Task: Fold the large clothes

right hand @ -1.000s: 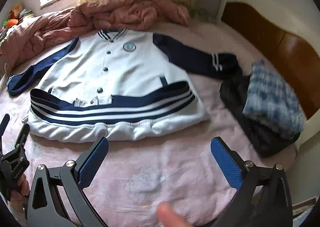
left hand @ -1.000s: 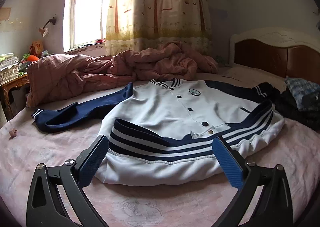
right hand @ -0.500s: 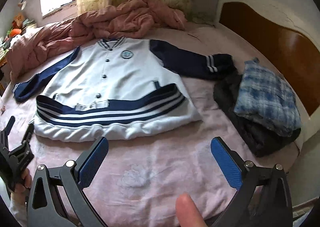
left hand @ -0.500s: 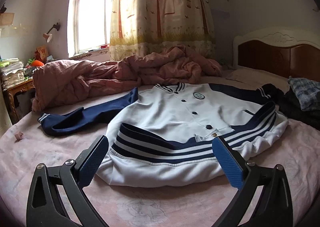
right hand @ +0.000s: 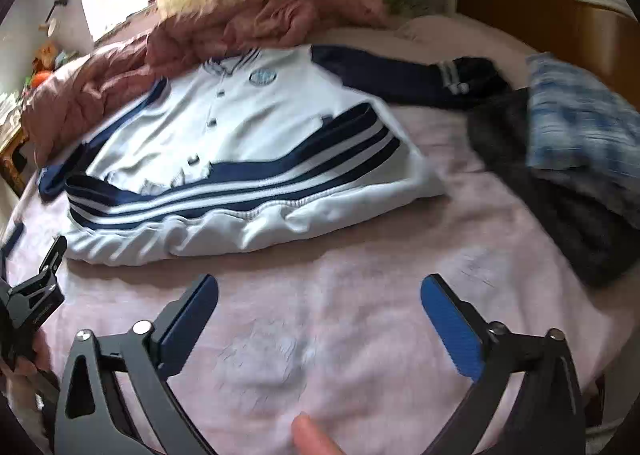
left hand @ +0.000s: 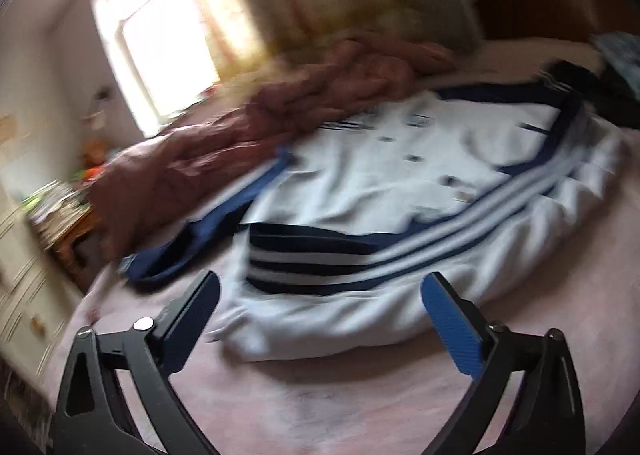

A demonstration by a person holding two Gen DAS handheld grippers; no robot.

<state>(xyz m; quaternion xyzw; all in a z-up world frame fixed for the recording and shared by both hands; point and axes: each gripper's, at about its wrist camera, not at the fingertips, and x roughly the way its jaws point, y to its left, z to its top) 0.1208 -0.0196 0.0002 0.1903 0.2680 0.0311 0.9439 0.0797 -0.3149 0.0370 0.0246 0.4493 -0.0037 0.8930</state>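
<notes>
A white jacket (left hand: 400, 183) with navy sleeves and navy stripes near its hem lies flat, front up, on a pink bedsheet (left hand: 320, 387). It also shows in the right wrist view (right hand: 256, 135). Its navy left sleeve (left hand: 208, 231) stretches to the left, its right sleeve (right hand: 404, 75) to the right. My left gripper (left hand: 320, 303) is open and empty just in front of the hem. My right gripper (right hand: 320, 307) is open and empty over the bare sheet (right hand: 360, 295), short of the hem. The left gripper (right hand: 32, 279) shows at the right wrist view's left edge.
A crumpled pink quilt (right hand: 208, 27) lies behind the jacket. A dark garment with a blue plaid cloth (right hand: 576, 127) on it lies at the right. The wooden headboard (right hand: 532, 11) is at the far right. A cluttered side table (left hand: 60, 215) stands left of the bed.
The left wrist view has tilted and blurred as the left gripper swung, closer to the hem's left part. The right gripper has shifted slightly toward the jacket. Both stay open.
</notes>
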